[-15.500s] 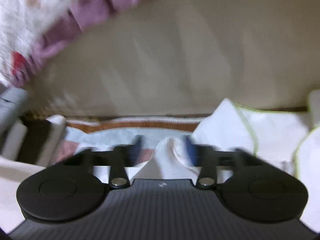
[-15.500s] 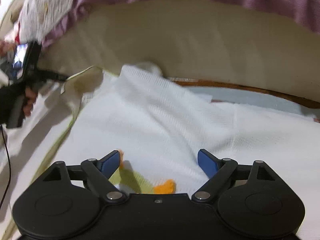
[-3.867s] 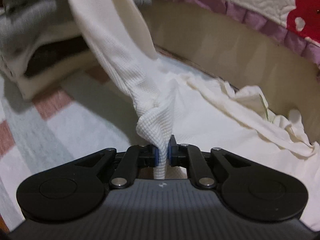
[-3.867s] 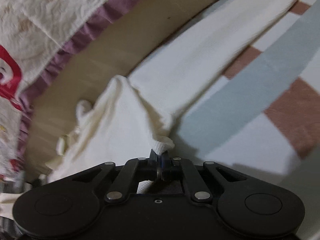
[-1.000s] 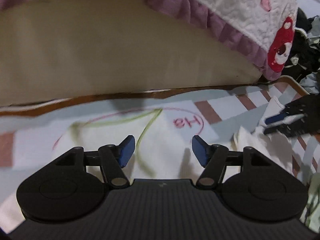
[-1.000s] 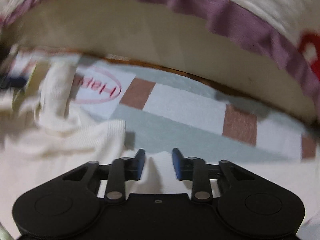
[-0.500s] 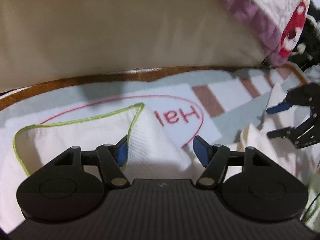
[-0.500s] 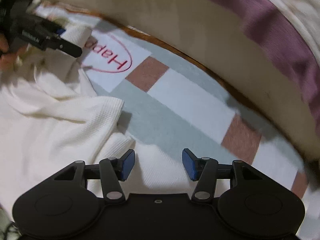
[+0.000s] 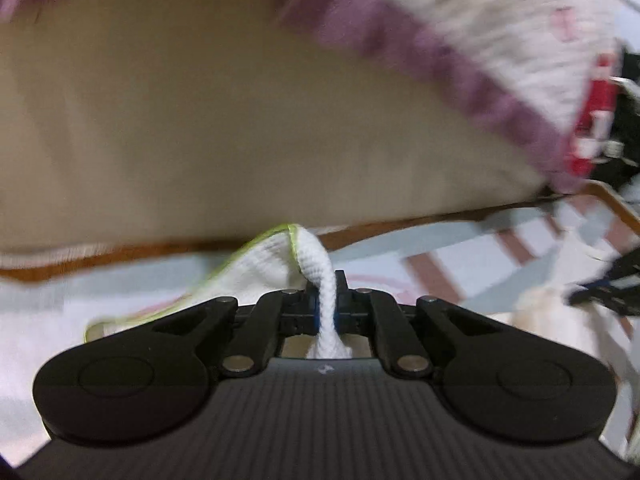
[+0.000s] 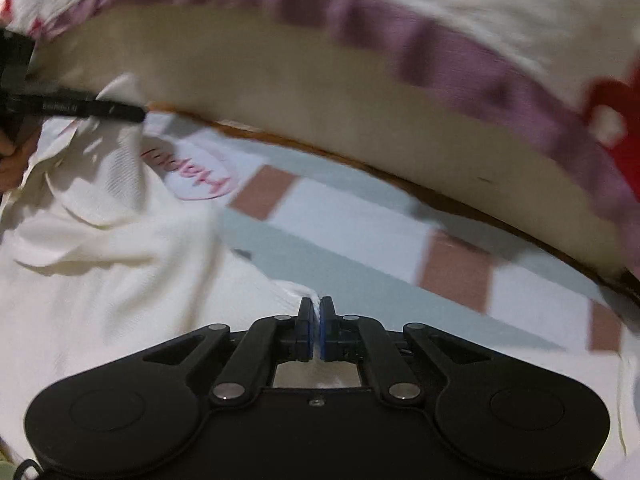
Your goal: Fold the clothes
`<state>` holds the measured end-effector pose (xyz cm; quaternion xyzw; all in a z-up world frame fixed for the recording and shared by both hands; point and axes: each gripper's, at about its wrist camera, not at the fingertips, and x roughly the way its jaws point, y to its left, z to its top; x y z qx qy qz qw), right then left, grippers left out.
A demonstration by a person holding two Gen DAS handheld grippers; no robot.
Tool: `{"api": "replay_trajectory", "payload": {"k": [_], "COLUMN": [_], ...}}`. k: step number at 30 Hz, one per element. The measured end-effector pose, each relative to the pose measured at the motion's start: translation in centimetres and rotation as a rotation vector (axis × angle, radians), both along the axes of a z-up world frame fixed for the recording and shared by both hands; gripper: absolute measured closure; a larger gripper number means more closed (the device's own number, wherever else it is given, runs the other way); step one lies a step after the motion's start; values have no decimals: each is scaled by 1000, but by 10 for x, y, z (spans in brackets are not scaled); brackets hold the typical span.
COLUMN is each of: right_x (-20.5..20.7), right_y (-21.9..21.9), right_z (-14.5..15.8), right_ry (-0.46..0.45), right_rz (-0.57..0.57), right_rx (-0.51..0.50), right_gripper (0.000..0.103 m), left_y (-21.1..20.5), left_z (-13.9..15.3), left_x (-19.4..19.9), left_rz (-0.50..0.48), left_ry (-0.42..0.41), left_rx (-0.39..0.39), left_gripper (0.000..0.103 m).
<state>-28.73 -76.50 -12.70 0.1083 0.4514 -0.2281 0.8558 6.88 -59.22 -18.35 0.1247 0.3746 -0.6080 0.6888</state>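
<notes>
- Left gripper (image 9: pixel 327 307): jaws clamped on a green-edged white cloth (image 9: pixel 264 268).
- Right gripper (image 10: pixel 316 332): jaws clamped on the cream garment (image 10: pixel 100 264), over the checked mat (image 10: pixel 360 232).

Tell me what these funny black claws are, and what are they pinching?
They are two grabber tools, one in each of a person's hands. Each has a small camera looking along its two fingers, so each picture is that tool's own view. The left gripper is shut on a white garment with a green edge. The right gripper is shut on a cream garment. Both garments lie on a checked blanket of pale blue, white and brown squares, beside a tan mattress side. The person is folding clothes.
</notes>
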Motion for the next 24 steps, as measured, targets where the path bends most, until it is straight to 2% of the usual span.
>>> {"api": "replay_trajectory", "payload": {"k": [2, 3, 5, 6, 7, 8, 9, 11, 12, 13, 15, 18, 20, 21, 22, 24], "right_x": [-3, -2, 2, 5, 7, 7, 8, 12, 14, 16, 19, 30, 36, 39, 42, 48], "right_y": [0, -1, -3, -4, -5, -5, -6, -10, -16, -21, -26, -14, 4, 14, 23, 38], "right_z": [-9, -15, -27, -32, -34, -34, -34, -31, -30, -27, -14, 10, 20, 21, 21, 14], "right_ry": [32, 49, 80, 98, 107, 103, 107, 153, 172, 157, 53, -150, -271, -315, -335, -317], "right_rz": [-8, -19, -61, -91, -124, -149, -182, -269, -318, -355, -374, -291, -231, -201, -177, -138], "right_rx": [-8, -13, -20, -35, -54, -62, -83, -165, -203, -205, -132, 29, 122, 162, 186, 201], "right_gripper": [101, 101, 100, 99, 95, 96, 91, 91, 90, 81, 79, 76, 64, 57, 55, 55], "left_y": [-6, -1, 15, 26, 41, 56, 71, 113, 134, 156, 196, 239, 263, 270, 276, 285], "left_z": [-13, -10, 9, 23, 39, 56, 72, 93, 101, 103, 97, 74, 55, 50, 47, 44], "left_x": [6, 8, 12, 14, 17, 20, 23, 25, 26, 28, 34, 45, 46, 44, 41, 38], "left_rz": [43, 45, 41, 34, 13, -7, -24, -22, -19, -9, 36, 154, 201, 175, 150, 128], "left_ry": [17, 31, 35, 27, 2, -22, -47, -111, -139, -147, -142, -123, -126, -166, -215, -251], "left_rx": [51, 38, -23, -64, -95, -127, -150, -116, -98, -75, -17, 62, 104, 148, 182, 204], "left_gripper": [92, 90, 76, 57, 48, 48, 48, 65, 68, 68, 64, 62, 61, 61, 58, 46]}}
